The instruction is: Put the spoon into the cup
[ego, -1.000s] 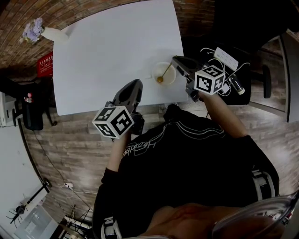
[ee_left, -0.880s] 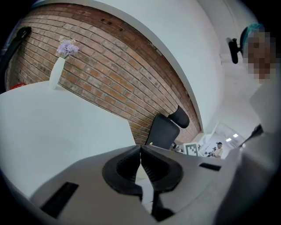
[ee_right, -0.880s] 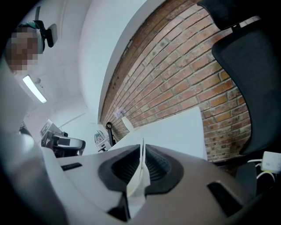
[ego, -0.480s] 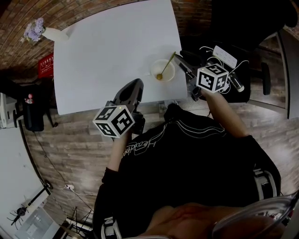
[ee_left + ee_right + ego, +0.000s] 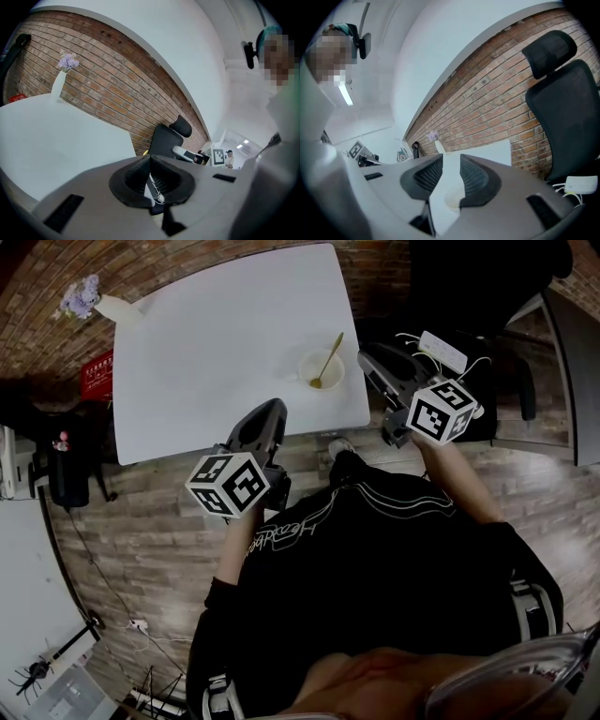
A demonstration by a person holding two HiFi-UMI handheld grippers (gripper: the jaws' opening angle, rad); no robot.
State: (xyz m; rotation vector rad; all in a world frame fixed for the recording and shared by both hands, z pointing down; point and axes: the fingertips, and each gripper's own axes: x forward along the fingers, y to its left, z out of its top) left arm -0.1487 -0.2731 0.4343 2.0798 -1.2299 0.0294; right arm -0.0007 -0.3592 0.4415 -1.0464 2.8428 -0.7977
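The white rectangular table (image 5: 216,343) carried a small cream-coloured round cup (image 5: 305,367) near its right front corner. The gold-coloured metal spoon (image 5: 330,354) stood inside the cup, bowl end down on the cup's bottom, with the handle leaning over the rim towards the table's far right edge.

The right gripper (image 5: 368,367) hung just off the table's right edge, near the cup but apart from it. Its fingers (image 5: 426,176) stood apart and were closing. No object was gripped between them. In the right gripper view the cup's rim appeared only through the gap, farther off.

The left gripper (image 5: 270,411) hung over the table's front edge, well apart from the cup. Its dark ribbed pads (image 5: 133,176) met at the tips, with nothing clamped.

A white slender vase (image 5: 112,307) holding purple flowers (image 5: 82,294) stood at the far left corner of the table. A white power strip (image 5: 442,349) lay to the right of the table, beside a black office chair (image 5: 562,103).
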